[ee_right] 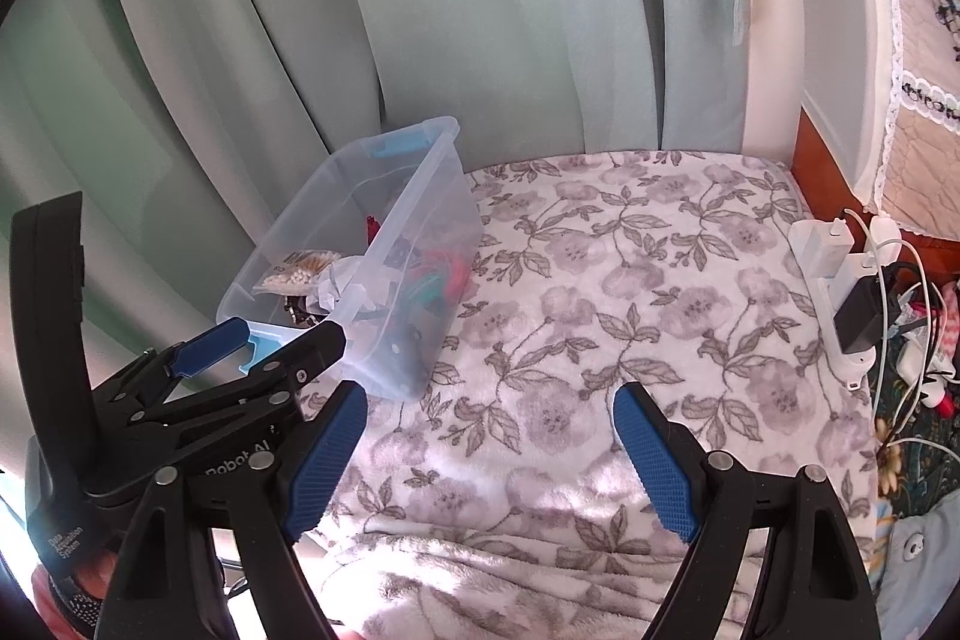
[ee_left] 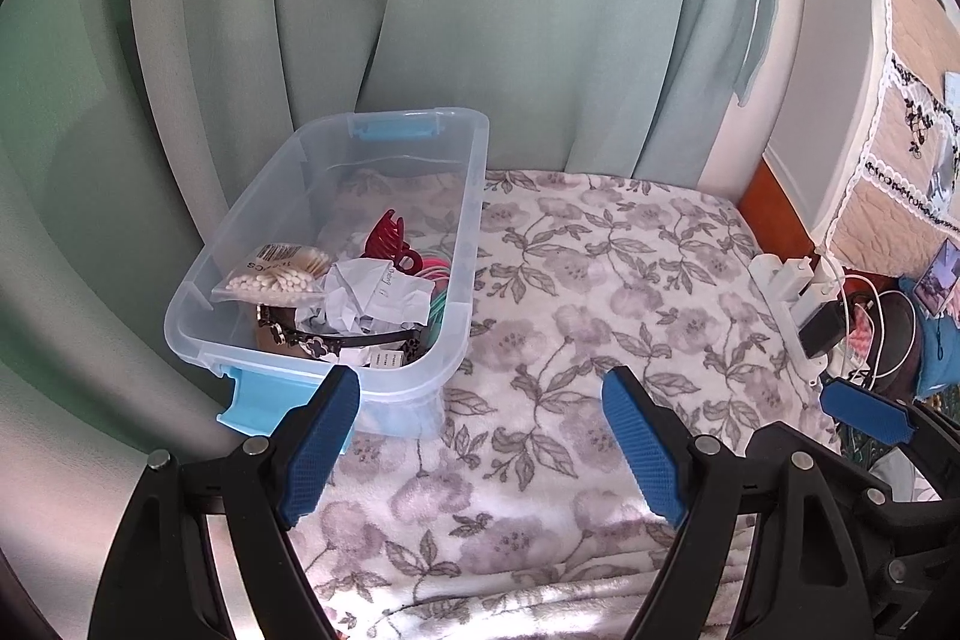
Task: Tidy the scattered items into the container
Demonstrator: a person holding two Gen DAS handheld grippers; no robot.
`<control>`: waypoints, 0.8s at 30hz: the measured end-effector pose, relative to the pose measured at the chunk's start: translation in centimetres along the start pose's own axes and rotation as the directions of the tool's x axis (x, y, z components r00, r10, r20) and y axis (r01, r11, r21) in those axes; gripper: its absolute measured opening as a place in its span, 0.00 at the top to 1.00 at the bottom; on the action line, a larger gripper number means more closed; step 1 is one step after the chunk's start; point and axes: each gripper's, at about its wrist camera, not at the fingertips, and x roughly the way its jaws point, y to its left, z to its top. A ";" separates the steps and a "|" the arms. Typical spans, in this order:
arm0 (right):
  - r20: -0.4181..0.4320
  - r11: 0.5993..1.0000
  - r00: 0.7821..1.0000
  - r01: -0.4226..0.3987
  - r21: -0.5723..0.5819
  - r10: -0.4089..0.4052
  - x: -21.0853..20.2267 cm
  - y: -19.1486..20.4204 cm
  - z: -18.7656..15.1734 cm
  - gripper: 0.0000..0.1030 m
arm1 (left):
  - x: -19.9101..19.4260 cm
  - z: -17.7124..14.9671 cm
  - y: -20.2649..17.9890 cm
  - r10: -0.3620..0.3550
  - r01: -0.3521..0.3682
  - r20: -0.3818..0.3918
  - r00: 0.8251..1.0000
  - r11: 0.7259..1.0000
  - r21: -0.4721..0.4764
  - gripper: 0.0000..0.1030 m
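Green curtain [ee_left: 480, 10] behind the bed [ee_left: 600, 280]; bin [ee_left: 336, 244] at ten o'clock holds clutter. Left gripper [ee_left: 480, 436] and right gripper [ee_right: 489, 451] hover spread, empty.

A home bedroom: a bed spread with a white fleece blanket printed with grey flowers [ee_left: 600, 280], pale green pleated curtains [ee_left: 480, 10] at twelve o'clock, a quilted lace-trimmed headboard cover [ee_left: 900, 148] and a white power strip with chargers [ee_right: 840, 292] at three o'clock.

Both wrists – down at container [ee_left: 336, 244].
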 end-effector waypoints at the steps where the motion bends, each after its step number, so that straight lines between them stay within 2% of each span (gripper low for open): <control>1: 0.003 1.000 1.000 0.000 0.002 0.000 0.0 0.0 -0.1 0.16 | 0.0 0.0 -0.1 0.001 -0.001 0.000 1.000 1.000 0.003 0.19; 24: 0.039 0.998 0.998 -0.045 -0.041 0.047 0.6 0.3 -0.2 0.16 | 0.1 -0.7 0.1 0.011 -0.011 -0.011 1.000 1.000 0.009 0.19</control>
